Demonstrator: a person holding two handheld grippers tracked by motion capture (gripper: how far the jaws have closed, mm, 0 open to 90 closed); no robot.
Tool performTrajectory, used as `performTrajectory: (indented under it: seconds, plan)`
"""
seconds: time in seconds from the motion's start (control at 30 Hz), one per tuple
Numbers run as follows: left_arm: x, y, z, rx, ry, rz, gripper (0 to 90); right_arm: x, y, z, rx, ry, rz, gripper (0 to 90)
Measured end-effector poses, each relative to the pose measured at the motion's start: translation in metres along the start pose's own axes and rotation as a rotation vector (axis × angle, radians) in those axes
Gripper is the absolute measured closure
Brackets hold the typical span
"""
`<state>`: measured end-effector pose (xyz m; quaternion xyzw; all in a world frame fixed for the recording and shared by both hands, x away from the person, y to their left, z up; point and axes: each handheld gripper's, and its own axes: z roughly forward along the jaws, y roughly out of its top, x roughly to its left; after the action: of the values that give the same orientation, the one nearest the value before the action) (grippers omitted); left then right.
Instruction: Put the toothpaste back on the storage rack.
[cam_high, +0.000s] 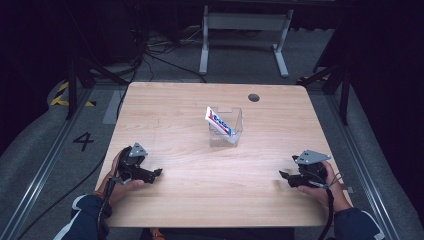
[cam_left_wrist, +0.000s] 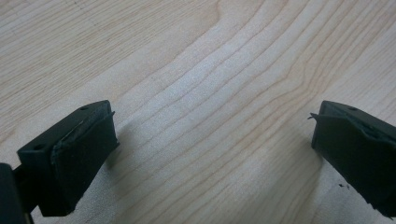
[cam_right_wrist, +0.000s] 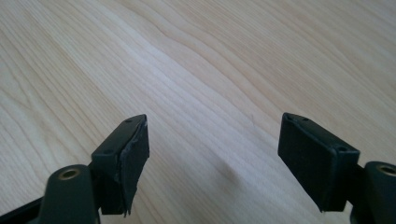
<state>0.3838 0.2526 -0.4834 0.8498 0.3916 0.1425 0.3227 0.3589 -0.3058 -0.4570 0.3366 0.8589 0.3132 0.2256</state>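
1. From the high view, your left hand (cam_high: 116, 175) sits at the near left corner of the table (cam_high: 175, 210), palm wrapped around the left gripper (cam_high: 156, 173), forearm coming in from the bottom edge at a slant. The gripper lies low over the wood and points across the table toward your right side. Your right hand (cam_high: 327, 180) mirrors it at the near right edge, cradling the right gripper (cam_high: 283, 176), which points back toward your left, its grey plate on top. Between and beyond them, well apart from both, a clear plastic box (cam_high: 227, 131) stands near the table's middle with a toothpaste tube (cam_high: 220, 121) leaning upright inside it, its top poking above the rim.

2. In the left gripper view, your left gripper (cam_left_wrist: 212, 135) has its two black jaws spread wide, released, with bare wood grain between them. The pads hang close over the tabletop and throw soft shadows on it.

3. In the right gripper view, your right gripper (cam_right_wrist: 214, 140) is likewise slack and parted, gripping nothing, with plain wood between the pads. It looks down at the tabletop at a shallow tilt.
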Motion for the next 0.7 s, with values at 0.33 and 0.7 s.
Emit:
performTrajectory:
  seconds: [0.33,0.7]
  plan:
    - [0.000,0.000,0.000,-0.001,0.002,0.002,0.4,-0.008,-0.022,-0.009,-0.008,-0.003,0.059,26.1]
    - [0.002,0.001,0.001,-0.004,0.004,0.014,0.2,-0.020,-0.060,-0.020,-0.028,-0.027,0.203,25.0]
